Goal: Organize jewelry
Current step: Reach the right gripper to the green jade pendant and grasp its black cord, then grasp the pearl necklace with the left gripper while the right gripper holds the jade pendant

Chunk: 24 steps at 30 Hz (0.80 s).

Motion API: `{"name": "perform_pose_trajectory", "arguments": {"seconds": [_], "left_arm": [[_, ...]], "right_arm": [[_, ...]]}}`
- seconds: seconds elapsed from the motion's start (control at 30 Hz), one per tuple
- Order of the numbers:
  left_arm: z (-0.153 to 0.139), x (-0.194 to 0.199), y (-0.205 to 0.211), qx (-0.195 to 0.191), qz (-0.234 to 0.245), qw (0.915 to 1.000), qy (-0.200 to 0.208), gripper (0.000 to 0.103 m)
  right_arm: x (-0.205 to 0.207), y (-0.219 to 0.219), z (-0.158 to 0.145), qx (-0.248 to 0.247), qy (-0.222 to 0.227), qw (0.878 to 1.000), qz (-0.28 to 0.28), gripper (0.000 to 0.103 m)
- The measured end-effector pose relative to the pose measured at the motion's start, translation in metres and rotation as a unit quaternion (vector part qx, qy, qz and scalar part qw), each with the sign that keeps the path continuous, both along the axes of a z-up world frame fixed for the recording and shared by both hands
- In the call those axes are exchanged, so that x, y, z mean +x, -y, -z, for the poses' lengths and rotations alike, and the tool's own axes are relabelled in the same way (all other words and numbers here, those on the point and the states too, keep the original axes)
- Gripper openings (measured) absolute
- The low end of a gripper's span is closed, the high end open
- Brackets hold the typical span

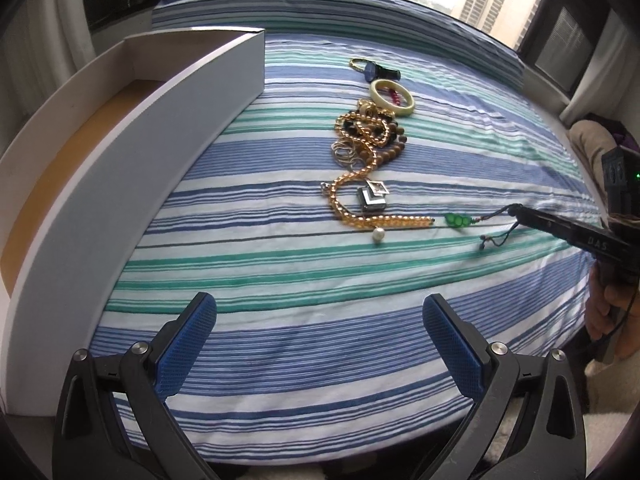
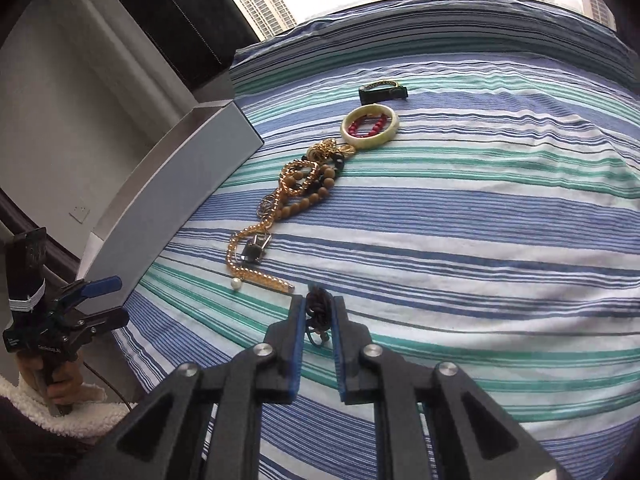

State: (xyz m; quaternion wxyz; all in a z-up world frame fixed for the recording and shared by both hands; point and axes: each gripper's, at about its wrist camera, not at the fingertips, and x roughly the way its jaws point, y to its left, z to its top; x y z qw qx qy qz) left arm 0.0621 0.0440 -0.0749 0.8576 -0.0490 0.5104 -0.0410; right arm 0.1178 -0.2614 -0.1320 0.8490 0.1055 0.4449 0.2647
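Observation:
Jewelry lies in a line on the striped bedspread (image 1: 360, 344): an amber bead necklace (image 1: 348, 200) (image 2: 256, 272), wooden beads (image 1: 394, 152) (image 2: 308, 196), a pale bangle (image 1: 392, 98) (image 2: 370, 126) around red beads and a watch (image 1: 378, 71). My right gripper (image 2: 319, 300) (image 1: 520, 212) is shut on the dark cord (image 2: 318, 312) of a green pendant (image 1: 456, 220), which trails just right of the amber necklace. My left gripper (image 1: 319, 302) (image 2: 114, 300) hangs open over bare bedspread, near the bed's front edge, with nothing between its fingers.
A long white box (image 1: 132, 184) (image 2: 180, 200) with a brown floor lies open along the bed's left side. A silver square pendant (image 1: 374, 198) and a pearl (image 1: 378, 235) sit by the amber necklace. Thin rings (image 1: 346, 156) lie left of the beads. Windows stand behind.

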Motion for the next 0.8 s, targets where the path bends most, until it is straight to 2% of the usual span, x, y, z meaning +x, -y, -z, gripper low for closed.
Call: {"name": "perform_pose_trajectory", "arguments": {"seconds": [0.17, 0.33, 0.53, 0.57, 0.63, 0.8], "left_arm": [[0.002, 0.001, 0.005, 0.001, 0.004, 1.0000, -0.006, 0.103], [0.001, 0.000, 0.009, 0.007, 0.009, 0.9999, -0.004, 0.103], [0.004, 0.005, 0.013, 0.010, 0.013, 0.9998, -0.010, 0.103], [0.005, 0.006, 0.013, 0.010, 0.014, 0.9998, -0.011, 0.103], [0.004, 0.010, 0.015, 0.009, 0.018, 0.9998, -0.009, 0.103], [-0.003, 0.033, 0.016, -0.012, 0.032, 0.9994, 0.009, 0.102]], "right_arm": [[-0.012, 0.028, 0.016, 0.007, -0.019, 0.999, 0.046, 0.013], [-0.019, 0.044, 0.025, -0.008, -0.024, 0.996, 0.085, 0.013], [-0.024, 0.049, 0.030, -0.041, -0.022, 0.994, 0.102, 0.016], [-0.024, 0.049, 0.031, -0.046, -0.025, 0.993, 0.105, 0.018], [-0.026, 0.050, 0.031, -0.050, -0.026, 0.992, 0.112, 0.042], [-0.034, 0.058, 0.023, -0.051, -0.012, 0.990, 0.131, 0.045]]}}
